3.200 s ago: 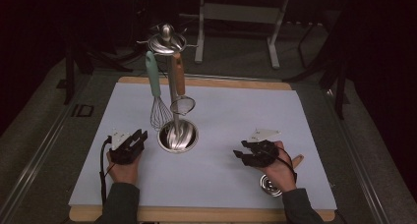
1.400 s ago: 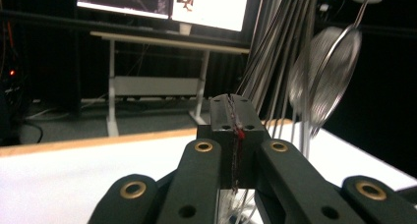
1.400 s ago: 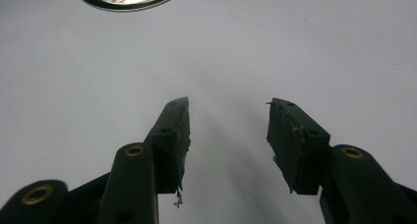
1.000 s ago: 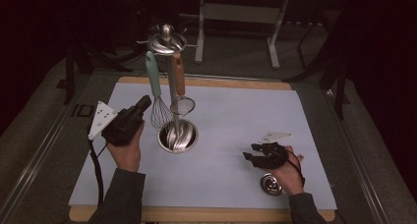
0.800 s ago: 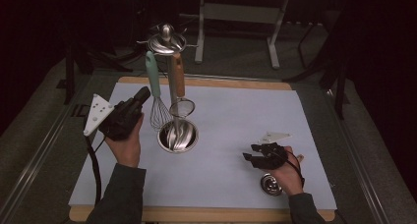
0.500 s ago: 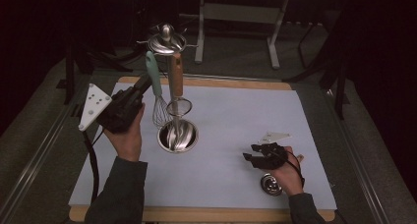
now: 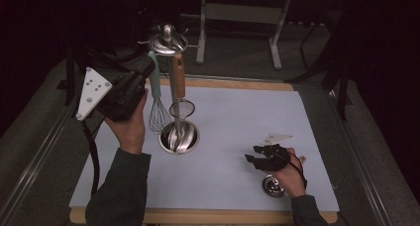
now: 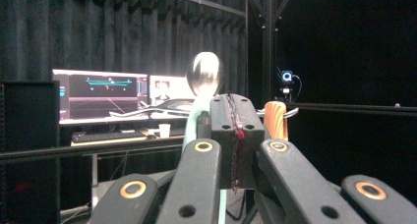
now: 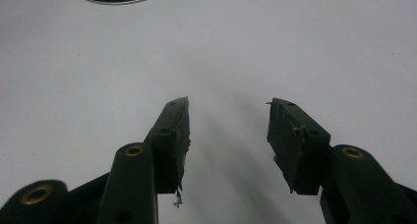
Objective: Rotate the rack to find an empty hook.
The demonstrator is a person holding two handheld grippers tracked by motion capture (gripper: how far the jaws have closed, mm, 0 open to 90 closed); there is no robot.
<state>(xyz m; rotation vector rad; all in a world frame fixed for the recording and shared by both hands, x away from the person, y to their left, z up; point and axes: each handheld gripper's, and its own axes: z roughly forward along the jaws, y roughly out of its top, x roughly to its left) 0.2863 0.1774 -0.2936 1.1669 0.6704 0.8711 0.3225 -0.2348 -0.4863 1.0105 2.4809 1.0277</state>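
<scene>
The wire whisk with the mint-green handle (image 7: pixel 156 94) hangs upright from the top ring of the polished steel utensil stand (image 7: pixel 168 40), just beside a small mesh strainer with a wooden handle (image 7: pixel 178 80). Neither is off its hook.

Nearest you, your right tool (image 7: pixel 252 155) rests low over the pale blue table (image 7: pixel 223 112), released, with nothing between its jaws in the right gripper view (image 9: pixel 228 130). A small round steel disc (image 7: pixel 272 185) lies just beside that hand, near the table's front edge.

Further in, the stand's round base (image 7: pixel 179 138) sits left of centre, with open table to its right.

Your left tool (image 7: pixel 147 69) is held high, tips at the upper end of the whisk handle. In the left gripper view (image 8: pixel 235 130) its jaws are clenched on nothing, and the mint handle (image 8: pixel 193 130) stands behind and to one side. Whether they touch cannot be told.

Judgement: the step in hand is the approach to the whisk. You must part the jaws, straddle the handle, close, then lift it clear of the hook.

Risk: the strainer hangs close, so a sideways nudge may swing it or tip the stand. Room is free to your left and above.
</scene>
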